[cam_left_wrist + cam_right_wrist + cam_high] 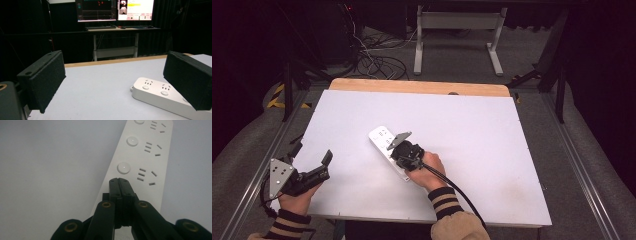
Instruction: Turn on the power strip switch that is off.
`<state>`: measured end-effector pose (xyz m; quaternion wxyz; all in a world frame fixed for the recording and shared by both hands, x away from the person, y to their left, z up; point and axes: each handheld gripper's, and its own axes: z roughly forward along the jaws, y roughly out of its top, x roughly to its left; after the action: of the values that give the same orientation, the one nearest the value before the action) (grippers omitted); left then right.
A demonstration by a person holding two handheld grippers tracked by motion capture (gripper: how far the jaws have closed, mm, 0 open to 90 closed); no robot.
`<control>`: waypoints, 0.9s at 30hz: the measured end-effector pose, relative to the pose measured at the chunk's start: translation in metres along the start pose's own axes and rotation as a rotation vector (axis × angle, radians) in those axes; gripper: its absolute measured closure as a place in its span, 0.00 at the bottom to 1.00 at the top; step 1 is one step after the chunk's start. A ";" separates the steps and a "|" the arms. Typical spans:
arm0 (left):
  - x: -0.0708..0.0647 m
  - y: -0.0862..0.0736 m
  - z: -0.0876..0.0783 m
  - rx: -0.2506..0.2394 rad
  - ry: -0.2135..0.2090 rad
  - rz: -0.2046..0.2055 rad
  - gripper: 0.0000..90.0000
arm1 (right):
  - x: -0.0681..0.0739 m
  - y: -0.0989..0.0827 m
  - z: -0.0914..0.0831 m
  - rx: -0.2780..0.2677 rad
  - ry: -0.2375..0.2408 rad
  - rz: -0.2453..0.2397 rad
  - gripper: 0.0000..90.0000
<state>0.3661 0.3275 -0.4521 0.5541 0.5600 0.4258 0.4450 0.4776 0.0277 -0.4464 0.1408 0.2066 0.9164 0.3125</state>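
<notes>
On the white counter (pixel 472 125) in the high view, one power strip (pixel 381 136) lies near the middle, angled from upper left to lower right. Right gripper (pixel 408 151) sits directly over the strip's near half, the hand (pixel 430 171) behind it. Left gripper (pixel 314 172) is parked at the counter's near-left edge, well apart from the strip, jaws spread wide and holding nothing. Count here: one strip, two grippers, nothing else on the board.

Left gripper view — both black pads stand far apart, open air between them. The power strip (pixel 160 96) lies ahead and to the right on the counter (pixel 100 85); two round buttons and two socket groups visible at its far end. Monitors (pixel 116 10) glow on a desk beyond.

Right gripper view — jaws are pressed together with nothing between them, forming one blunt tip (pixel 120 185) that lies over the power strip (pixel 140 162), just below the nearest round button (pixel 124 167). Whether the tip touches the casing cannot be told. Three buttons counted along the strip's left side, each with a socket group beside it; the farthest button is cut by the frame edge.

Judgement: the step in hand looks like pressing a switch button with the closed tip. To do it well — nudge the tip forward until it is centred on the button, press straight down, keep the jaws closed so the tip stays narrow. The strip is unheld and could slide or tilt under an off-centre push; the idle left gripper could steady its far end.
</notes>
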 end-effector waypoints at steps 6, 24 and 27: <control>0.000 0.000 0.000 0.001 0.002 0.001 0.05 | 0.002 -0.005 0.000 -0.013 -0.008 0.031 1.00; -0.001 0.000 0.000 0.002 0.005 0.002 0.05 | 0.007 -0.006 0.002 -0.012 -0.043 0.042 1.00; -0.001 0.000 0.000 0.002 0.006 0.002 0.05 | 0.008 -0.006 0.002 -0.012 -0.050 0.046 1.00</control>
<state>0.3661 0.3268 -0.4523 0.5520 0.5596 0.4272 0.4468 0.4696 0.0279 -0.4530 0.1577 0.2347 0.9057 0.3157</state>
